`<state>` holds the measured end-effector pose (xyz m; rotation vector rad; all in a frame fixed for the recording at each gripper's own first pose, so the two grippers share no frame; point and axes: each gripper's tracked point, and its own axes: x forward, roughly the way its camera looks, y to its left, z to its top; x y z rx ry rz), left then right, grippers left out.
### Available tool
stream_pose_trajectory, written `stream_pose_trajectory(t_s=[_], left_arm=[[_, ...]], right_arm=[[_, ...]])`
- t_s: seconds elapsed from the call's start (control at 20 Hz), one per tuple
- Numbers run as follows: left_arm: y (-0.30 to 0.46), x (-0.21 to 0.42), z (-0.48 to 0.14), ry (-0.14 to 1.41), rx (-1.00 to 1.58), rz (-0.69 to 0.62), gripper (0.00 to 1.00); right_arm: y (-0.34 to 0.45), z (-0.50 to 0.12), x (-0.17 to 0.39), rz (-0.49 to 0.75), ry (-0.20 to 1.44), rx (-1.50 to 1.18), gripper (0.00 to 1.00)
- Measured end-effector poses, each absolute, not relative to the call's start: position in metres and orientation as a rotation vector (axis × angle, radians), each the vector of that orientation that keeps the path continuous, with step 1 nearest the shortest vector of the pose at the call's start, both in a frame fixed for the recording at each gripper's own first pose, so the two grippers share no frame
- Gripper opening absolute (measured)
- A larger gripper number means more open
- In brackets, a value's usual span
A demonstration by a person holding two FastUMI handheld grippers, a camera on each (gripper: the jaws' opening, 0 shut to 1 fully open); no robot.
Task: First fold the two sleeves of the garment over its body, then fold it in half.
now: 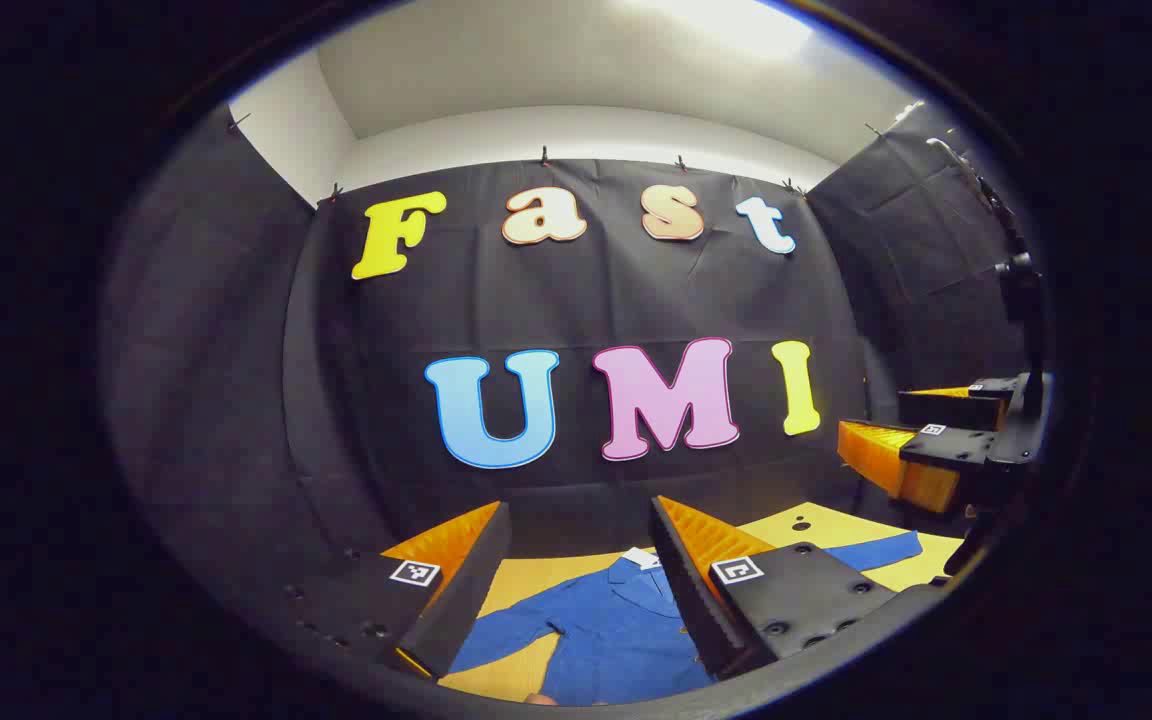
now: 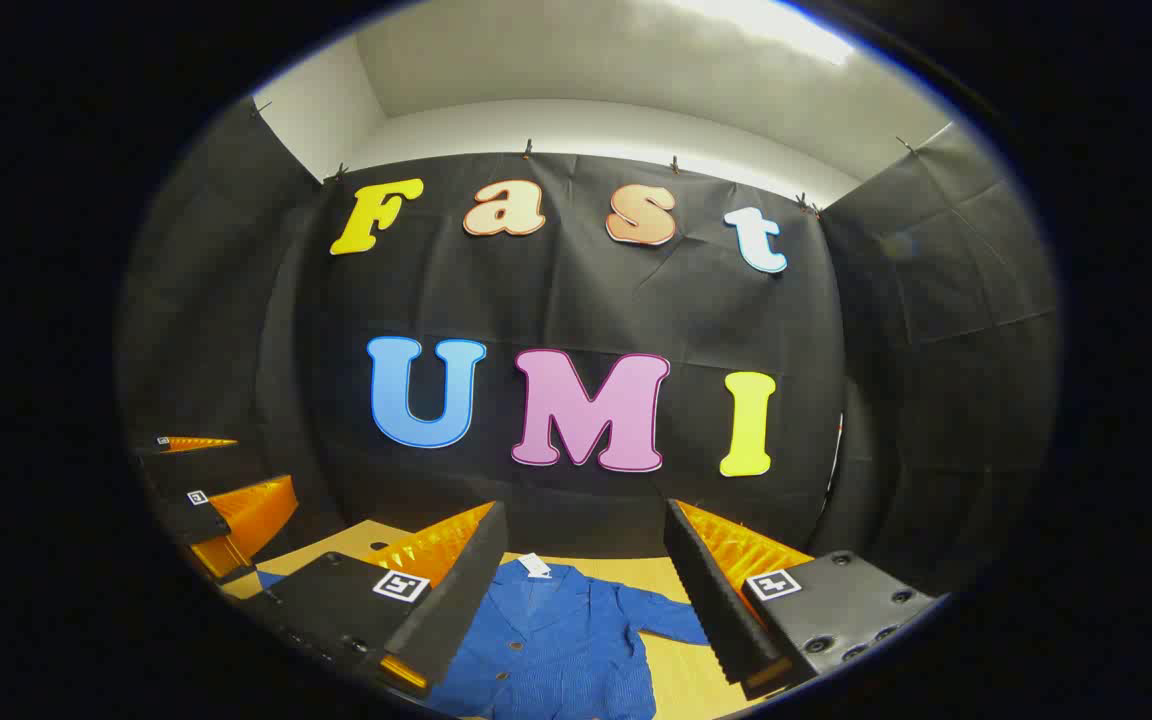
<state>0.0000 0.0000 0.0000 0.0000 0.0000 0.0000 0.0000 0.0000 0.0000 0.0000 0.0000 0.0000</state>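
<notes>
1. Nearest the lens in the left gripper view, the left gripper point(image 1: 576, 590) holds its jaws wide apart with nothing between them; a small square marker sits on top of each finger.
2. Below and beyond those jaws lies the blue garment point(image 1: 606, 635), spread flat and face up on the yellow surface point(image 1: 526, 575). Its collar, with a white tag, points toward the back wall and shows in the gap between the jaws.
3. One sleeve point(image 1: 511, 630) runs out toward the left finger, and the other sleeve point(image 1: 871, 550) stretches out to the right past the right finger. Both lie flat on the surface, not folded over the body.
4. At the right edge of this view the right gripper point(image 1: 921, 440) hangs above the surface, well apart from the garment, jaws parted and holding nothing.
5. Behind the surface a black cloth wall closes the booth, pinned up under a white ceiling with a bright light.
6. Close to the lens in the right gripper view, the right gripper point(image 2: 586, 590) likewise has its jaws wide apart and grips nothing.
7. The garment point(image 2: 561, 650) lies below, between the jaws, buttoned front up, collar and tag toward the wall, one sleeve reaching toward the right finger.
8. The left gripper point(image 2: 221, 500) shows at the left edge, above the surface, its jaws parted.
</notes>
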Motion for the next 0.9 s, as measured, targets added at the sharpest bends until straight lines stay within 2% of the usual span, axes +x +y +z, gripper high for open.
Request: stream_pose_trajectory(t_s=[0.9], left_arm=[[0.005,0.018,0.010,-0.041,-0.060,-0.014,0.81]], right_arm=[[0.001,-0.006,0.006,-0.033,0.001,0.020,0.99]])
